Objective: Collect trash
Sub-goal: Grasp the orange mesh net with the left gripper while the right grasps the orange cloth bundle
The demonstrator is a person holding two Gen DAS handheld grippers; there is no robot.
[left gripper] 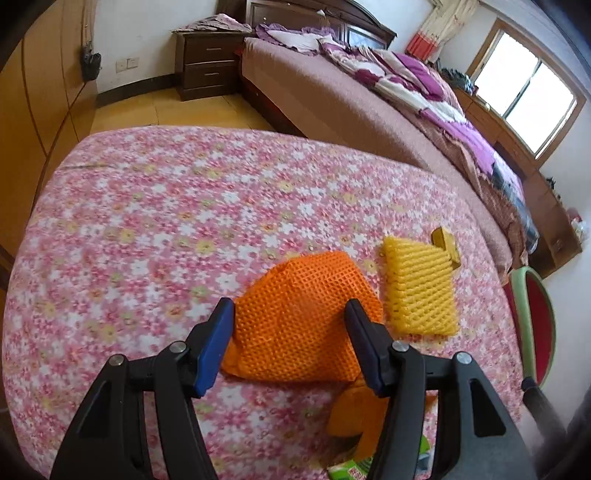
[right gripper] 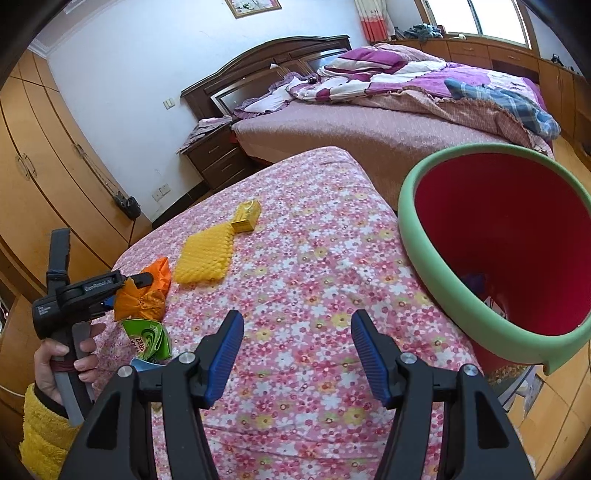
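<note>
your left claw [left gripper: 290, 345] stands open astride the orange foam mesh sleeve [left gripper: 299, 317] near the floral tabletop's [left gripper: 147, 221] front edge, pads not yet pressing. right claw [right gripper: 297, 354] open, empty, nearer the red, green-rimmed bin [right gripper: 436, 258].

A lived-in home bedroom. A wide bed with a dark carved wooden headboard [right gripper: 266, 62] carries a rumpled purple-and-white quilt [right gripper: 399, 74] and a blue plaid garment [right gripper: 509, 103]. Beside it stands a dark two-drawer nightstand [left gripper: 208, 62]. Tall honey-coloured wooden wardrobe doors [right gripper: 48, 166] line one wall, orange-trimmed curtains [left gripper: 439, 29] frame a bright window [left gripper: 524, 92], and what may be a framed picture [right gripper: 253, 6] hangs above.
</note>
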